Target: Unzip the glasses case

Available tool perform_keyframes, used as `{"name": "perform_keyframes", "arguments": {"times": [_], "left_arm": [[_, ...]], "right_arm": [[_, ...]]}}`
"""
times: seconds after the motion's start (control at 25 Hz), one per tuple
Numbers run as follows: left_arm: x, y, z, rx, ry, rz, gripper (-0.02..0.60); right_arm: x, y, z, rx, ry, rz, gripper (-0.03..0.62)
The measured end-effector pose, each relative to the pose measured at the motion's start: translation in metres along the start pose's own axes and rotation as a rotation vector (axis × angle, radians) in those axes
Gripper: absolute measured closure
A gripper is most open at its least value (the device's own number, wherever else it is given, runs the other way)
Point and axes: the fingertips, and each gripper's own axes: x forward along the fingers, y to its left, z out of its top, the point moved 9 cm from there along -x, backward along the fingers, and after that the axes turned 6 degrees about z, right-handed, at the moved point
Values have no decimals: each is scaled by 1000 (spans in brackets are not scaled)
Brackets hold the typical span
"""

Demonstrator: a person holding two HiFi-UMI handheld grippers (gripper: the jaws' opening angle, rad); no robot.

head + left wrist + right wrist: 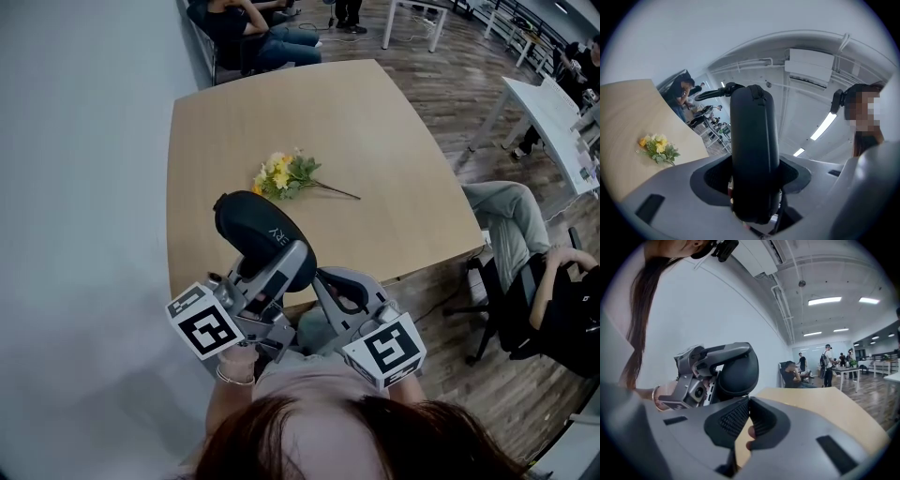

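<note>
Case clamped in left jaws, right jaws shut and empty, zip not started.

The left gripper [274, 272] pinches the lower end of the black glasses case [253, 225], which is held upright and off the table [394, 141], at 7 o'clock from the flowers [286, 175]. The right gripper [749, 401] sits close by at 4 o'clock of the case, jaws pressed together on nothing. The zip pull can't be made out. Risks: the grip is on one end only, so a tug on the zip could lever the case round or slide it out. The right jaws must spread first, or they'll just knock the tab.
</note>
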Motion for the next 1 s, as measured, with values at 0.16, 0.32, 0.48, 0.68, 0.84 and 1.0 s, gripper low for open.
{"name": "perform_keyframes", "arguments": {"times": [0.16, 0.32, 0.48, 0.68, 0.84, 1.0], "left_arm": [[4, 3, 1, 3, 19, -6, 318], [7, 4, 2, 11, 39, -13, 318], [8, 1, 4, 25, 64, -20, 318], [9, 6, 4, 42, 90, -21, 318], [9, 5, 4, 56, 111, -19, 318], [9, 6, 4, 60, 125, -18, 318]], "right_arm": [[3, -5, 1, -14, 13, -15, 579], [4, -8, 2, -24, 20, -26, 579], [4, -7, 3, -26, 7, -35, 579], [9, -9, -1, -49, 26, -44, 579], [10, -8, 0, -50, 22, -48, 579], [11, -9, -1, -67, 38, -47, 579]]}}
